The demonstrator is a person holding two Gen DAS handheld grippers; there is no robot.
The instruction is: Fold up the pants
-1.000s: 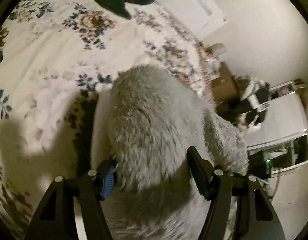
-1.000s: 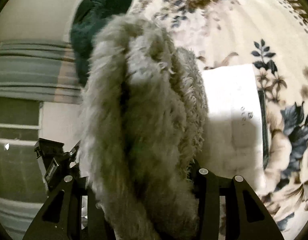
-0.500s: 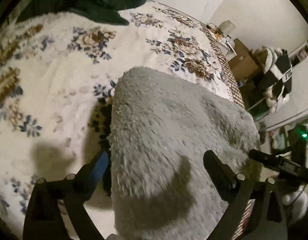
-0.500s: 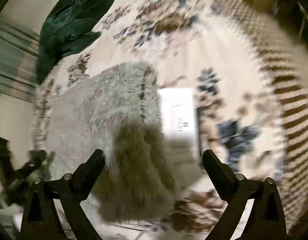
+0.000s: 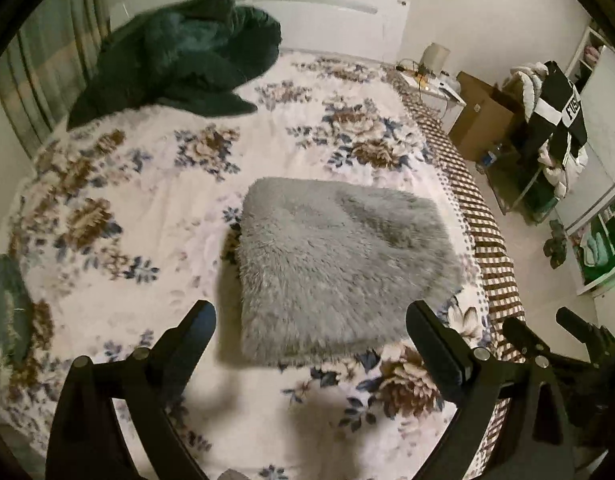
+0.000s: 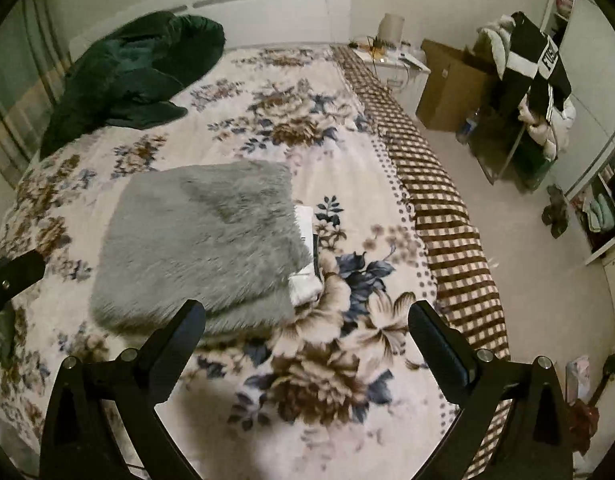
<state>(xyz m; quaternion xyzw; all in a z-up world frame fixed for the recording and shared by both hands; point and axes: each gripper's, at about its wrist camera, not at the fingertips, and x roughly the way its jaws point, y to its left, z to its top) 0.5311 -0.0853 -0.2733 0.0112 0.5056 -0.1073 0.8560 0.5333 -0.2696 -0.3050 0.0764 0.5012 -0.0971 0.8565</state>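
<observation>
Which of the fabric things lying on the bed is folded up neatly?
The fluffy grey pants, a tidy rectangular stack in the middle of the bed. The dark green garment near the headboard lies crumpled and loose.

white item (image 6: 305, 256) mostly hidden under grey pants (image 6: 203, 240)

The bed (image 5: 155, 216) has a flowery blanket, and on it lie the folded fluffy gray pants (image 5: 339, 264), a dark green blanket (image 5: 179, 60), and something white (image 6: 303, 284) under the pants.
</observation>
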